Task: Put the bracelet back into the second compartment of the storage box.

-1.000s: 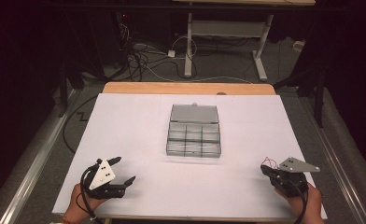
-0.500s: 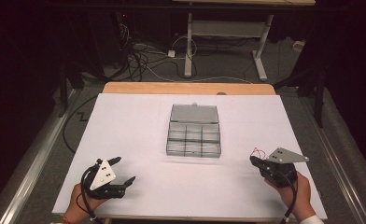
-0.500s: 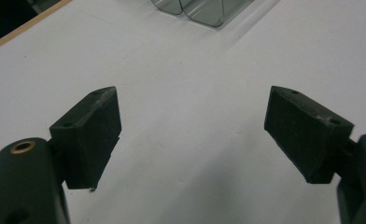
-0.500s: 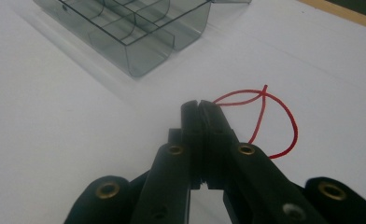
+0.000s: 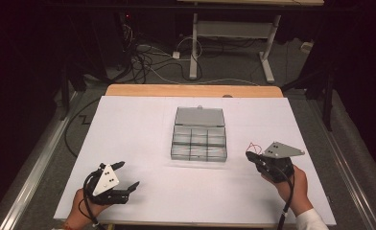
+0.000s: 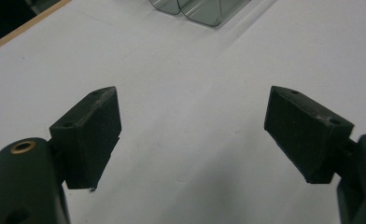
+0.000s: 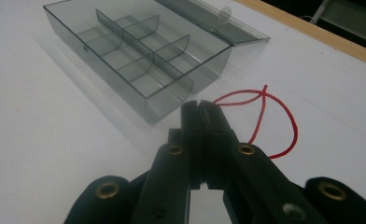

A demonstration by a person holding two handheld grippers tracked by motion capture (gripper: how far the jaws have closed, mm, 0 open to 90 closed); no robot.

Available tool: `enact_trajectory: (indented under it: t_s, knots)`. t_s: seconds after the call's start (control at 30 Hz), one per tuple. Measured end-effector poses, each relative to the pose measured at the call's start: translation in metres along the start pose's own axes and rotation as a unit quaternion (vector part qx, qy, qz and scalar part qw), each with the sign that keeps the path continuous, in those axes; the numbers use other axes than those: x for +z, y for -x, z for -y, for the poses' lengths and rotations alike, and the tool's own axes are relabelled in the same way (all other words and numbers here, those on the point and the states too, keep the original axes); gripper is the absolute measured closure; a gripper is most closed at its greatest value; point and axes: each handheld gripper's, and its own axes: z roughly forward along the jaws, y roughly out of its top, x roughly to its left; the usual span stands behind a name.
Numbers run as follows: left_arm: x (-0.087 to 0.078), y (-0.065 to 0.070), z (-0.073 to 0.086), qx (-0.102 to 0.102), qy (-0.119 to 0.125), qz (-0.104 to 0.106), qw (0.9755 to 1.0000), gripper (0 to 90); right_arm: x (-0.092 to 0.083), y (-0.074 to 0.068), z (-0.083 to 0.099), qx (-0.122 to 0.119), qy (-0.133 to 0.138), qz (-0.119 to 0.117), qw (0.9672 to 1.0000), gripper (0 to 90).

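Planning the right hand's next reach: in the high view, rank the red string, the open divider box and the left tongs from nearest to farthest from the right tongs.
1. Red string, at the right tongs' tips.
2. Divider box, mid-table, toward the left.
3. Left tongs, across the table near its front left.

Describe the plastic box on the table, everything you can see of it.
The box is smoky, see-through plastic, with thin dividers splitting it into small compartments, all empty. Its hinged lid lies open flat on the far side, with a small latch tab at its edge. It sits flat mid-table on the white sheet. Nothing touches it; a red string lies nearby.
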Motion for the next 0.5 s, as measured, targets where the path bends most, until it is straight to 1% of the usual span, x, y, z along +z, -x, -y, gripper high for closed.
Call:
enact_trajectory:
  t_s: [0.27,0.3,0.33,0.5]
  knots:
    - [0.001,0.001,0.0,0.002,-0.003,0.0,1.0,17.9,0.017,-0.007,-0.026,-0.021,0.008,-0.023,0.9995,90.0]
    - [0.0,0.001,0.0,0.003,-0.003,0.0,1.0,17.9,0.017,-0.007,-0.026,-0.021,0.008,-0.023,0.9995,90.0]
    - [0.0,0.001,0.0,0.003,-0.002,0.0,1.0,17.9,0.021,-0.009,-0.032,-0.028,0.007,-0.027,0.9992,90.0]
    - [0.001,0.0,0.0,0.004,-0.002,0.0,1.0,17.9,0.034,-0.013,-0.047,-0.037,0.006,-0.039,0.9985,90.0]
